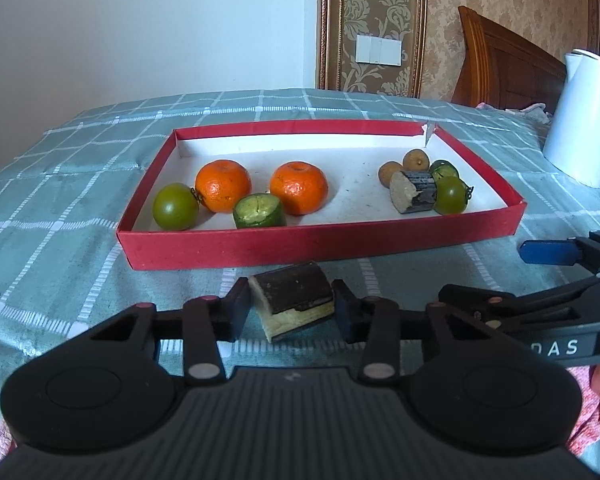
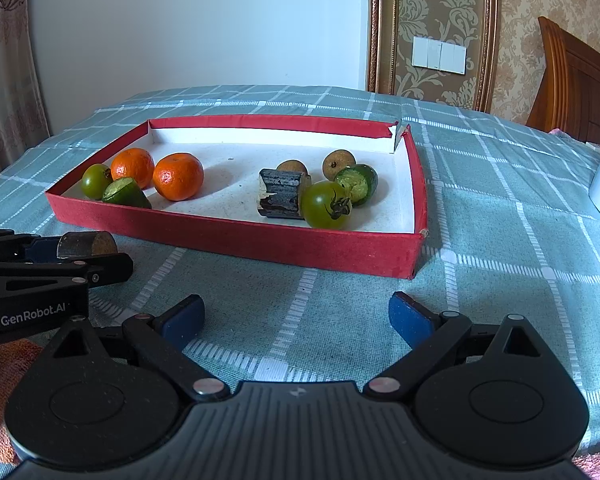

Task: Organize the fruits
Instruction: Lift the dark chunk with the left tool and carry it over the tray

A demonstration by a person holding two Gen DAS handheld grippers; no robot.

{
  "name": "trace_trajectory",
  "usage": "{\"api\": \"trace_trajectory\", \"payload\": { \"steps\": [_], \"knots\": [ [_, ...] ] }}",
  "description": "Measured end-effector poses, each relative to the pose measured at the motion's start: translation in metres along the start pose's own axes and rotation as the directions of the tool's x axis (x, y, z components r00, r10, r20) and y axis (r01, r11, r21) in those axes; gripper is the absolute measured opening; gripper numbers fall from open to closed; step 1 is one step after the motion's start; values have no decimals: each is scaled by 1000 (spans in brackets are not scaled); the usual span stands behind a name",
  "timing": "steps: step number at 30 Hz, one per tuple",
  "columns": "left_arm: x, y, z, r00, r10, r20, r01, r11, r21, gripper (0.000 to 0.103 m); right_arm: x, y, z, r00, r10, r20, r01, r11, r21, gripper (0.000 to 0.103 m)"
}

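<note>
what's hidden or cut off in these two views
- Left wrist view: white kettle cut by the right edge.
- Right wrist view: dark-skinned piece held by the left gripper is half hidden behind its fingers.
- Right wrist view: one longan mostly hidden behind the dark chunk in the red tray.

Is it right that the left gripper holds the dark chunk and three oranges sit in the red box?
Not quite: the red box holds two oranges, as the left wrist view shows. The left gripper does hold the dark chunk.
</note>
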State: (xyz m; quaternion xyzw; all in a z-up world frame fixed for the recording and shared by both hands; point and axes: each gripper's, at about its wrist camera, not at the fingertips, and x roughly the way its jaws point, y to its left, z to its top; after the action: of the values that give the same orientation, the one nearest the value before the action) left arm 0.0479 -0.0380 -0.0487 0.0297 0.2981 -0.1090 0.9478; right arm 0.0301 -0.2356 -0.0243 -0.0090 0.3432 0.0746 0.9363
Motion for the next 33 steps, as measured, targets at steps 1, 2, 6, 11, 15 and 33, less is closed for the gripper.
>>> {"api": "trace_trajectory", "payload": {
  "steps": [1,2,6,11,15,33],
  "knots": [
    [-1,1,0,1000,-2,1,2,1000,-3,40,0,0,0,1000,0,0,0,1000,0,99],
    [-1,3,-1,1000,-3,2,3,1000,-5,40,0,0,0,1000,0,0,0,1000,0,99],
    [-2,9,-1,1000,0,2,0,1000,-24,40,0,0,0,1000,-1,0,0,1000,-1,99],
    [-5,12,1,1000,7,-2,-7,1000,-27,40,0,0,0,1000,0,0,0,1000,0,99],
    [-9,15,10,1000,8,6,-7,1000,-27,40,0,0,0,1000,0,0,0,1000,0,99],
    [11,9,57,996,47,76,-50,998,31,40,0,1,0,1000,-1,0,1,1000,0,100]
  ]
}}
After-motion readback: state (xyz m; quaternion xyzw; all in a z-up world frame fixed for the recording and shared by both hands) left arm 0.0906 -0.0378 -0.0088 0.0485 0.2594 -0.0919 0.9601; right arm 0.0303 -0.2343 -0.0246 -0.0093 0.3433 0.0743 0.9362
